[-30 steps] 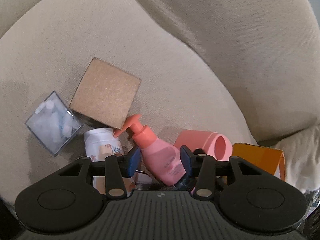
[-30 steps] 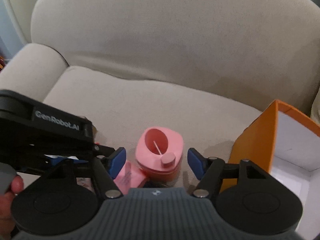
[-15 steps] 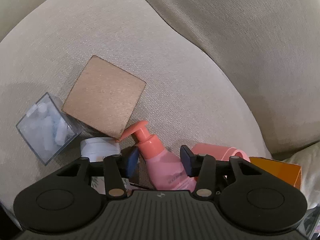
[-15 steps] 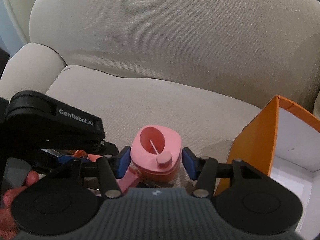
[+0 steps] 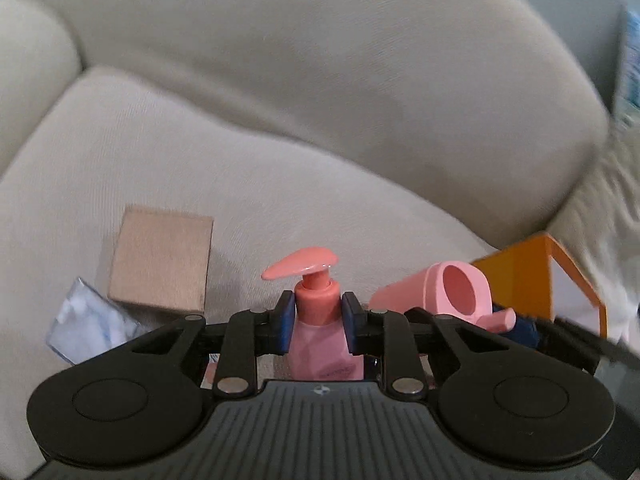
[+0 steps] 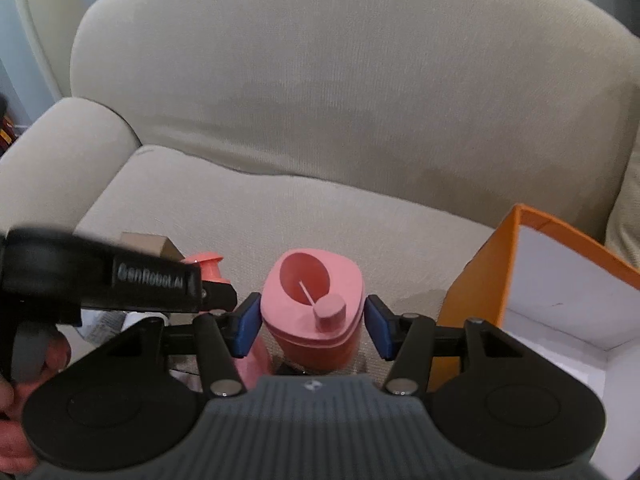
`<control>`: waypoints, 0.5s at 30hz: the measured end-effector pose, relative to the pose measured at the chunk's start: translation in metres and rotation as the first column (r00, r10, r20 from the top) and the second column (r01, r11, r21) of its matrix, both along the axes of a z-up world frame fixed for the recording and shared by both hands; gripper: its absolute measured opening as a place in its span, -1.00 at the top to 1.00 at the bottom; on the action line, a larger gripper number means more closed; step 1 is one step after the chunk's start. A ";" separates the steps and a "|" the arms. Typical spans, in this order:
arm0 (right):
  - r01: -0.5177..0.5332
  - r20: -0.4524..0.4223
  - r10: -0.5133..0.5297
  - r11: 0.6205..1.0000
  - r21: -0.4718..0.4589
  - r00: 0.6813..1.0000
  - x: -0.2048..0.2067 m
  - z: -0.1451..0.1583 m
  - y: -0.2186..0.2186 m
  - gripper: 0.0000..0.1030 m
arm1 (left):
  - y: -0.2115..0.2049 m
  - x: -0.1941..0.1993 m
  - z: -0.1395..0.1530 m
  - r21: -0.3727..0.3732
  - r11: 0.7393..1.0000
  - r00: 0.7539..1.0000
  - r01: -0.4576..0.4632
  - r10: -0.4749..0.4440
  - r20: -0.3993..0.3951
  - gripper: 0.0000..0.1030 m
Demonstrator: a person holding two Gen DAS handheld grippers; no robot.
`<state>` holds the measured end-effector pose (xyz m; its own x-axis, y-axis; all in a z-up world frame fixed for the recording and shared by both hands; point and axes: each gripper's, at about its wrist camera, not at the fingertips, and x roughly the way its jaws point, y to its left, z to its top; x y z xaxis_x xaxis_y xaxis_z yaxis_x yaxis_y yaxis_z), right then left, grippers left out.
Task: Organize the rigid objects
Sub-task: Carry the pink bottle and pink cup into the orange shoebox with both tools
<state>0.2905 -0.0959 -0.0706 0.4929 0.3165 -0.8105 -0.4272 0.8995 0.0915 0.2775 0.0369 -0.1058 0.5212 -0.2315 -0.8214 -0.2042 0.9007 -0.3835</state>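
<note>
Beige sofa seat carries clutter. We find left gripper closing on pump bottle neck, right gripper clamping pink cup. Step, we judge: pickup. Next: carry both into orange box.

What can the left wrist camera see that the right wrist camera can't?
Only the left wrist view shows the clear packet and the pump bottle's whole spout. Only the right wrist view shows the person's hand and the orange box's white inside. Both show the pump bottle, pink cup, wooden block, orange box and armchair.
</note>
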 end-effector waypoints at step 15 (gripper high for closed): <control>0.041 0.107 -0.051 0.995 0.086 0.993 -0.046 0.039 -0.032 -0.10 | -0.024 -0.067 0.061 0.234 0.965 0.938 0.115 -0.183 0.295 0.49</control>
